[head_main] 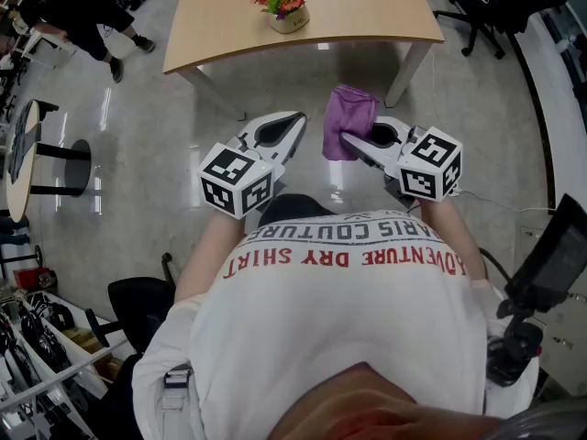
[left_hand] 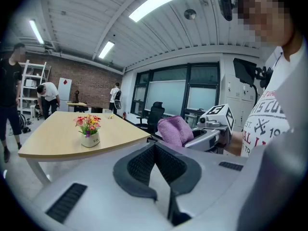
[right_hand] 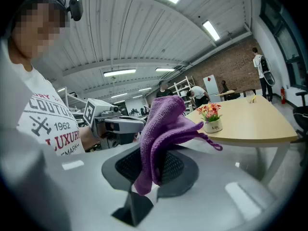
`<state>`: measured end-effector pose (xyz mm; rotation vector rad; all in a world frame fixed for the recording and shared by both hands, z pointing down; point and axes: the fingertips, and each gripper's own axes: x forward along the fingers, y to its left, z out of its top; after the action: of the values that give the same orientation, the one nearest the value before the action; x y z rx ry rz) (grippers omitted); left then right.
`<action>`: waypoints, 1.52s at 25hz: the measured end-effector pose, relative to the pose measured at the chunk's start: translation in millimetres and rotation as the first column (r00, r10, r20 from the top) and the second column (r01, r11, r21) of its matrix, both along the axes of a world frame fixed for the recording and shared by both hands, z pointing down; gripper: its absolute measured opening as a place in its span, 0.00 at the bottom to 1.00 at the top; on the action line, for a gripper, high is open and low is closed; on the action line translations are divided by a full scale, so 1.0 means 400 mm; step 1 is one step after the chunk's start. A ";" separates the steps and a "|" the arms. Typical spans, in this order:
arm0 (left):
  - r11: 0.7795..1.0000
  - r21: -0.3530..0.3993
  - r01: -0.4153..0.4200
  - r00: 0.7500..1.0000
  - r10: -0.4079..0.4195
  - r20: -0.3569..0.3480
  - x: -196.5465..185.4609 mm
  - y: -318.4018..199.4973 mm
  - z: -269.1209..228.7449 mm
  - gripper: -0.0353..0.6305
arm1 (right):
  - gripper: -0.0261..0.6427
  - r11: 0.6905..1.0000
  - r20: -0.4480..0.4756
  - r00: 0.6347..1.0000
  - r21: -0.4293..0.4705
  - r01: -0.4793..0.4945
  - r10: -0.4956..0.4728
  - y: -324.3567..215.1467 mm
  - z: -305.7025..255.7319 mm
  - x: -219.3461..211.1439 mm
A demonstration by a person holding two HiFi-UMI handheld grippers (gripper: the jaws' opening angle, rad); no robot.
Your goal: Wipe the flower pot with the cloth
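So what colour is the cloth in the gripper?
Purple. The cloth shows best in the right gripper view, pinched in the right gripper.

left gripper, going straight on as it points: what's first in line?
Likely the near corner of the table, though depth is unclear. The flower pot sits left of that line.

On the table (head_main: 367, 7) ahead stands the flower pot (head_main: 290, 19); cloth (head_main: 348, 115) in right gripper (head_main: 349, 139); left gripper (head_main: 297, 125) beside.
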<state>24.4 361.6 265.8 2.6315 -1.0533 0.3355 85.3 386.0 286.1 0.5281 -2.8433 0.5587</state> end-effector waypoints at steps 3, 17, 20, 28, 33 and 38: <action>1.000 -0.002 -0.008 1.000 0.008 -0.003 -0.006 -0.009 0.001 0.06 | 0.12 1.000 -0.008 1.000 0.009 -0.010 0.010 -0.008 0.002 -0.003; 0.997 0.043 -0.066 0.998 0.066 -0.005 0.034 0.013 -0.017 0.06 | 0.12 0.998 0.021 0.998 0.024 -0.051 0.051 0.002 -0.017 0.033; 0.996 0.062 -0.066 0.998 0.066 0.008 0.048 -0.001 -0.022 0.06 | 0.12 0.998 0.028 0.998 0.015 -0.057 0.057 -0.002 -0.022 0.047; 0.994 0.104 -0.020 0.999 0.024 -0.040 0.020 -0.029 -0.050 0.07 | 0.12 0.997 0.043 0.996 -0.022 -0.074 0.075 -0.005 -0.030 0.046; 0.999 0.051 0.017 0.996 -0.012 -0.091 -0.029 -0.124 0.033 0.22 | 0.12 0.991 0.050 0.993 -0.088 -0.106 0.110 -0.086 0.043 0.049; 0.999 0.031 0.045 0.995 -0.042 -0.086 -0.055 -0.296 0.100 0.40 | 0.12 0.980 0.036 0.989 -0.147 -0.135 0.142 -0.253 0.112 0.037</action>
<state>2.3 243.0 305.9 2.6218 -1.0954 0.1957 99.9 284.8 330.9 0.6988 -2.7949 0.8045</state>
